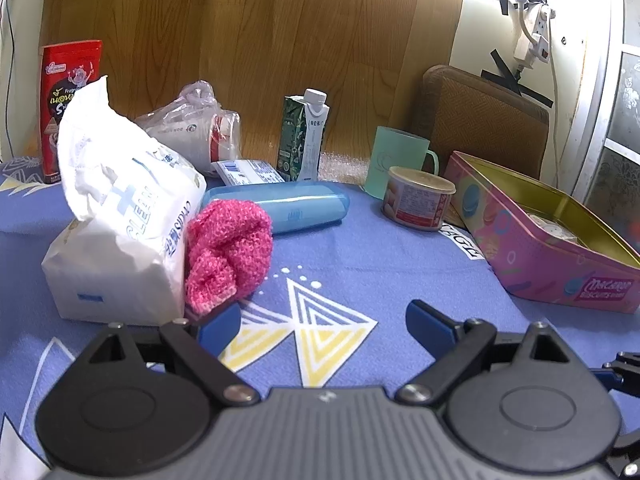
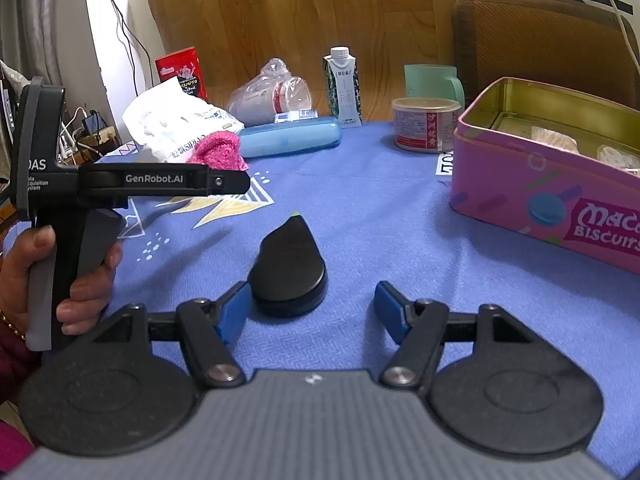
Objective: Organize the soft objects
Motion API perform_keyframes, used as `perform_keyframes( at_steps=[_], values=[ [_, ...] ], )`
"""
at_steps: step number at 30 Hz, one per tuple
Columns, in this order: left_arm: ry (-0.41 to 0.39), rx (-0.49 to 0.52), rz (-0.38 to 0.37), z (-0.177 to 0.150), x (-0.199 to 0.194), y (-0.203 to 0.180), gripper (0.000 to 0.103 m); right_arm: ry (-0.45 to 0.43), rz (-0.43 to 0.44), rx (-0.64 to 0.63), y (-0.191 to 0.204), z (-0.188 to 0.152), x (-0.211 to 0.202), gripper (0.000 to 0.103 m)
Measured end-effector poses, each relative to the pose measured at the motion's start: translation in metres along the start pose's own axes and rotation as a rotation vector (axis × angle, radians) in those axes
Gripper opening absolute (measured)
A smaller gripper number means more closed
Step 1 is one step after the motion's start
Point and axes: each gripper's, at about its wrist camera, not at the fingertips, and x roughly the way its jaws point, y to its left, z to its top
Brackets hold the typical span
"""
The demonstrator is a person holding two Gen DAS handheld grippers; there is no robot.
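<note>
Both grippers, left [image 1: 322, 322] and right [image 2: 306, 306], have jaws wide, holding nothing. Pink scrubby [image 1: 228, 254] sits mid-counter, touching the tissue pack [image 1: 120, 220]. Sloppy grab could snag the pack's wrapper and drag it along.

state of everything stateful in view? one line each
left hand-held gripper: open, empty
right hand-held gripper: open, empty
pink biscuit tin: lid off, items inside
tissue pack: open, tissue sticking out
pink knit cloth: bunched, against tissue pack
blue case: closed, lying flat
carton: capped, upright
round tin: lidded
green mug: upright
</note>
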Motion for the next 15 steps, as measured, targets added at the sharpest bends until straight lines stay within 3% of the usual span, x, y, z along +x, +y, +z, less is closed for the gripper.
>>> perform_keyframes(
  at_steps=[8,15],
  values=[
    [0.057,-0.023,-0.065,0.003,0.002,0.002,0.094,0.002,-0.002,-0.002,0.001,0.0,0.001,0.071],
    [0.179,-0.094,-0.232,0.009,-0.008,-0.016,0.091,-0.001,-0.008,-0.004,-0.002,-0.001,0.001,0.072]
  ],
)
